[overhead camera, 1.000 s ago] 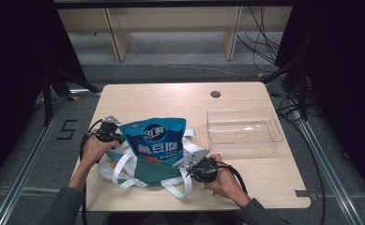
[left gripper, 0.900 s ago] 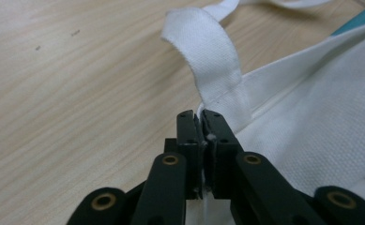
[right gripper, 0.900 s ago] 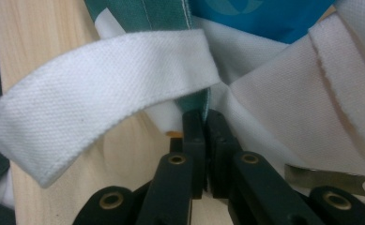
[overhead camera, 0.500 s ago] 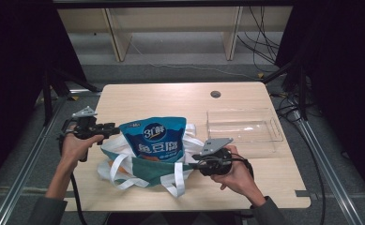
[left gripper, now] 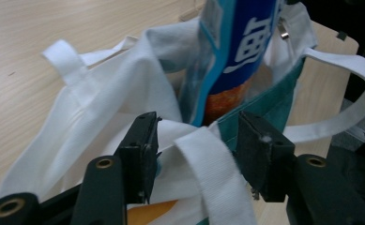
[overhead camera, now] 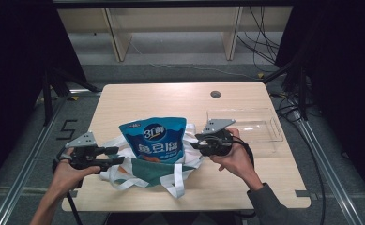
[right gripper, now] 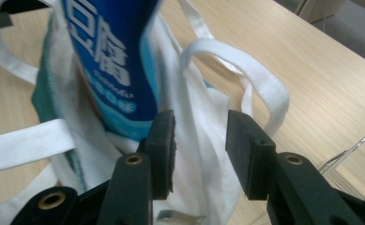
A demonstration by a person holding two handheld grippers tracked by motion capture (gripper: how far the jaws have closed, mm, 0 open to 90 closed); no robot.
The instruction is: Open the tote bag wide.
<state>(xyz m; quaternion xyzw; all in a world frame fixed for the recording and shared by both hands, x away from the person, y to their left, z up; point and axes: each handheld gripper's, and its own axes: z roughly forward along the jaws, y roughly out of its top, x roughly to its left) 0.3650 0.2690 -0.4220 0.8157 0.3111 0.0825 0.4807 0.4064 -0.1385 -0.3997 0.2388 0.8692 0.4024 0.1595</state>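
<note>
A blue snack pouch (overhead camera: 155,138) with white lettering stands upright inside a white and green tote bag (overhead camera: 147,171) near the table's front edge. My left gripper (overhead camera: 118,158) is at the bag's left rim. In the left gripper view it (left gripper: 196,159) is open, with a white strap (left gripper: 213,183) lying loose between the jaws and the pouch (left gripper: 246,51) just beyond. My right gripper (overhead camera: 193,142) is at the bag's right rim. In the right gripper view it (right gripper: 196,140) is open around white bag cloth (right gripper: 189,122), beside the pouch (right gripper: 110,56).
A clear plastic tray (overhead camera: 260,126) lies on the wooden table (overhead camera: 171,101) to the right of the bag, close behind the right hand. A dark round hole (overhead camera: 215,94) is set in the tabletop at the back. White straps (overhead camera: 178,183) trail toward the front edge.
The left gripper swung out to the left, then came back down to the bag's left rim. The right gripper moved away from the front edge, up to the bag's right rim.
</note>
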